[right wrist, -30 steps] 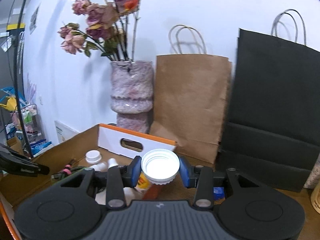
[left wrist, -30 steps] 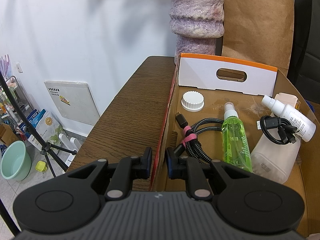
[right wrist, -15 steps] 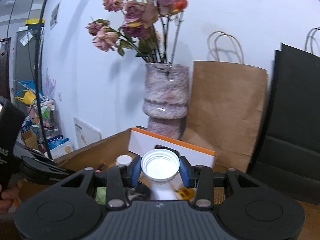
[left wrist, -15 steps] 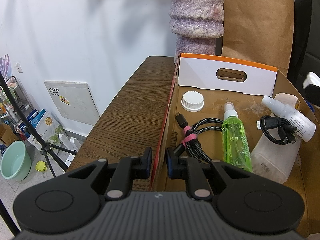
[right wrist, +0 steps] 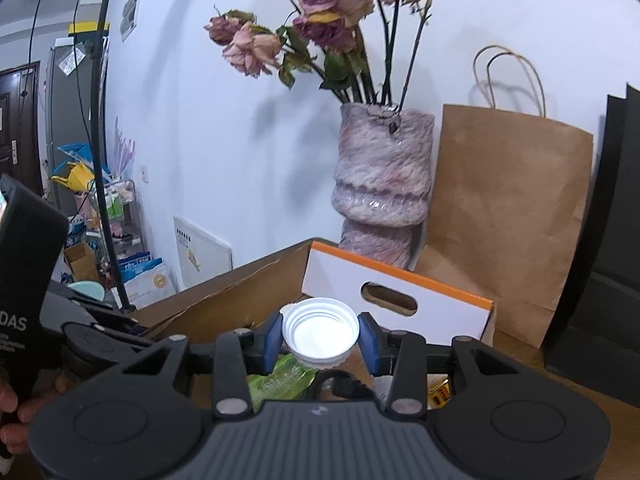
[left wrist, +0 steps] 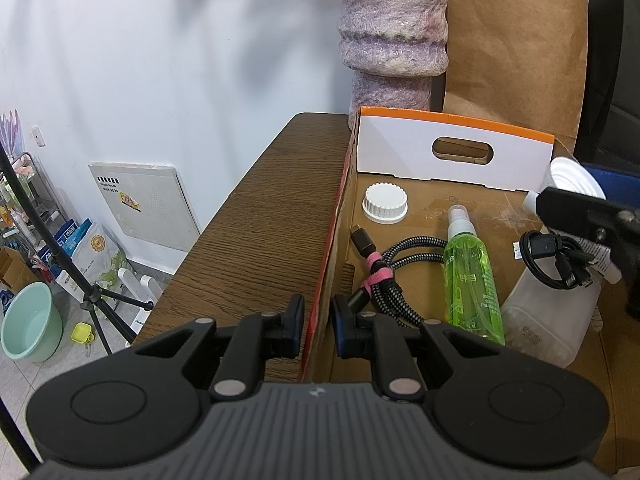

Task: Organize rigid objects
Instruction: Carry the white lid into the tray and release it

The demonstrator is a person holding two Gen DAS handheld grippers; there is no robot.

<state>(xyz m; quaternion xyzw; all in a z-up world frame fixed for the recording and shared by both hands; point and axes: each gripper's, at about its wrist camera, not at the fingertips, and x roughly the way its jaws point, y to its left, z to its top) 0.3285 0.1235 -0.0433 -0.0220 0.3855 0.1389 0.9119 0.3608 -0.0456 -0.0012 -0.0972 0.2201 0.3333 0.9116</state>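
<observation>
The left gripper [left wrist: 316, 322] pinches the box [left wrist: 424, 208] wall at its left edge. The right gripper [right wrist: 320, 338] grips a white lid [right wrist: 320, 332] (hollow side showing) above the box's right edge.

Your way in: bare cardboard box [left wrist: 486, 204] floor by the far wall; green spray bottle [left wrist: 472, 276] and cables [left wrist: 394, 270] block the middle.

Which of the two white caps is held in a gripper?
The white cap clamped hollow side up in the right gripper, above the cardboard box. The other cap lies loose on the box floor, closed top upward.
</observation>
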